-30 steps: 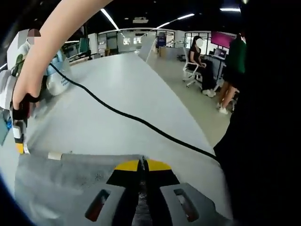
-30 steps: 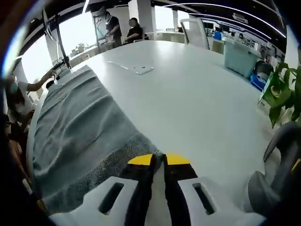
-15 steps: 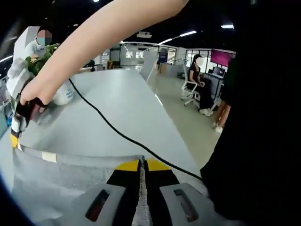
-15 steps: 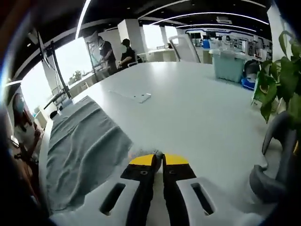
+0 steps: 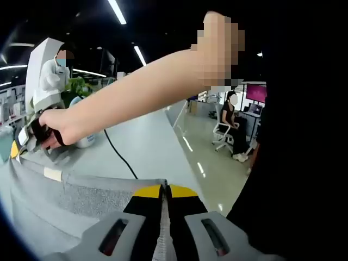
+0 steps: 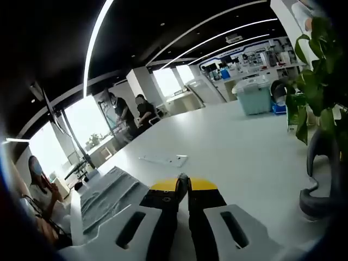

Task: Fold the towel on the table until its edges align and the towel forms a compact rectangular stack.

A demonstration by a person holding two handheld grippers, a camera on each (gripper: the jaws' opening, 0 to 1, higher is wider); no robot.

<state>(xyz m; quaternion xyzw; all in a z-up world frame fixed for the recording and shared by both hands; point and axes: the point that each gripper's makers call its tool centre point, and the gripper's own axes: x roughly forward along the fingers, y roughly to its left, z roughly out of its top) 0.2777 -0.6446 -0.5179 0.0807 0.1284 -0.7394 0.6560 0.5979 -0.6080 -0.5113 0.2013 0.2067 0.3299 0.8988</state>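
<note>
Left gripper (image 5: 164,190): jaws closed on the grey towel (image 5: 70,196), pinching its edge between the yellow tips. The towel spreads away from this gripper across the lower part of the left gripper view, with a small white label (image 5: 53,174) at its hem. At the towel's far corner, the right gripper (image 5: 24,142) is held in a hand (image 5: 57,126), the bare forearm crossing above the towel.

Right gripper (image 6: 182,184): jaws together, with a thin strip of towel between them. Beyond and to one side of these jaws, the rest of the towel (image 6: 109,196) lies in ridges on the white table (image 6: 234,147). A flat white piece (image 6: 163,160) lies on the table just past the towel. A plant (image 6: 318,70) stands on the table, well apart from the towel.
</note>
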